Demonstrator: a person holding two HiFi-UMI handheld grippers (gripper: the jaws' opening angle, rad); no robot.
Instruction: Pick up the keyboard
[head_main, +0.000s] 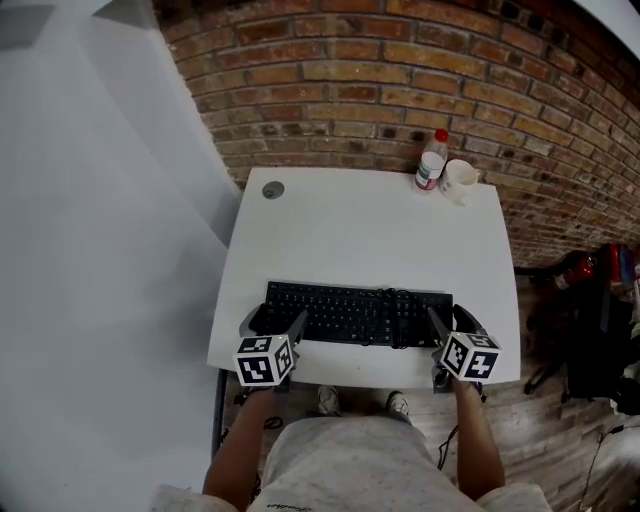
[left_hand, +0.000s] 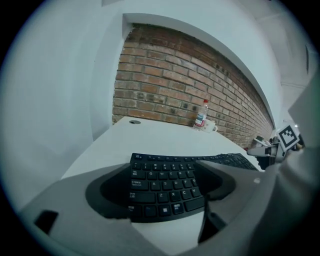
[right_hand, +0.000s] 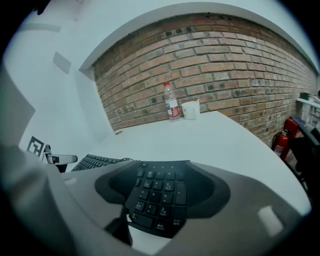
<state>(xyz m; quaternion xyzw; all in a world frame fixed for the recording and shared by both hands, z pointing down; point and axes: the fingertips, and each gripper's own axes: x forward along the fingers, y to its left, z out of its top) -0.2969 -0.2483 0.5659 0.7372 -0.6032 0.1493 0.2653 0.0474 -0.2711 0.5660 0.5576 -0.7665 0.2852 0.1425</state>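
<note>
A black keyboard (head_main: 355, 313) lies flat along the front edge of the white table (head_main: 360, 225). My left gripper (head_main: 274, 324) stands open at the keyboard's left end, and in the left gripper view the letter keys (left_hand: 162, 187) show between its wide jaws (left_hand: 160, 202). At the right end my right gripper (head_main: 456, 326) is open too. The number pad (right_hand: 157, 192) lies between its jaws (right_hand: 162, 200). No pad presses on the keyboard. A thin cable lies across the keys right of the middle.
At the table's back right a clear bottle with a red cap (head_main: 432, 160) stands beside a white mug (head_main: 458, 180). A round cable hole (head_main: 273, 189) is at the back left. A brick wall (head_main: 400, 70) runs behind. A fire extinguisher (right_hand: 280, 142) stands right of the table.
</note>
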